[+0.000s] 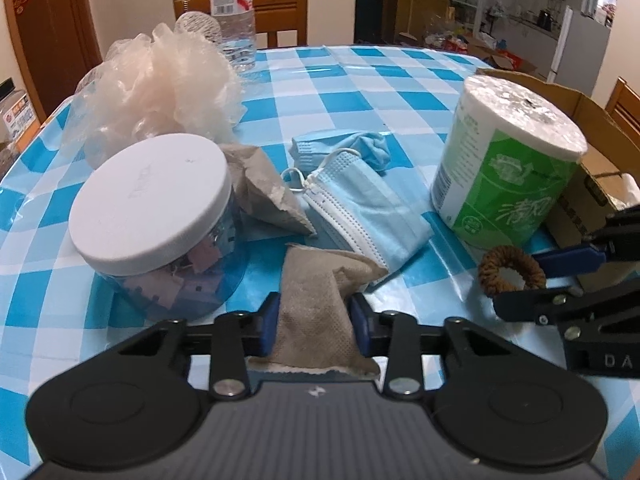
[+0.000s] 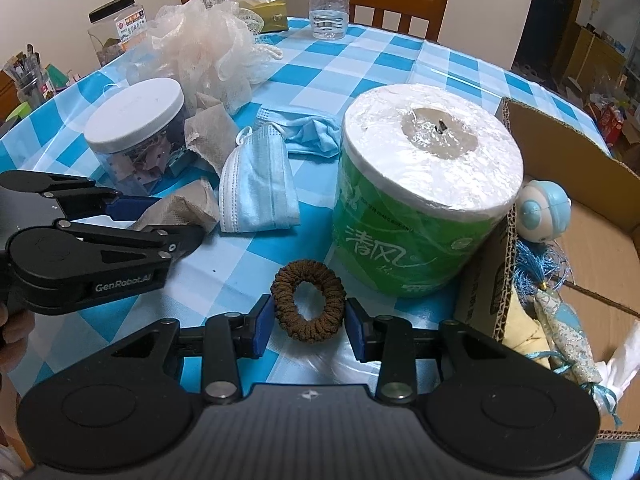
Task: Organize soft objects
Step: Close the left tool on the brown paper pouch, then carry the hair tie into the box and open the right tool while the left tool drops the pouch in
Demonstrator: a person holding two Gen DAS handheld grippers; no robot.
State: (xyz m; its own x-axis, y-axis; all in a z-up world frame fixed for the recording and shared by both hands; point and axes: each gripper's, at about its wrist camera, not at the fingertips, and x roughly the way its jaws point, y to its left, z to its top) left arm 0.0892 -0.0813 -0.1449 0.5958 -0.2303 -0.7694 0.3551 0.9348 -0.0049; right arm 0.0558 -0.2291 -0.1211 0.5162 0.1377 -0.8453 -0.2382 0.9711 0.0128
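A blue-checked worktop (image 1: 360, 92) was seen crowded with soft things. Near its front edge, a beige cloth pouch (image 1: 312, 312) was clamped by the left hand-held gripper (image 1: 314, 320). A brown hair scrunchie (image 2: 308, 304) was held between the narrowed pads of the right hand-held gripper (image 2: 306, 326), beside the cardboard box (image 2: 560, 152) at the right edge.

Left gripper (image 1: 314, 326): clamped on grey-brown cloth pouch (image 1: 316, 304)
Jar (image 1: 156, 216): left of pouch
Face mask (image 1: 360, 208): behind pouch
Tissue roll (image 1: 508, 164): far right
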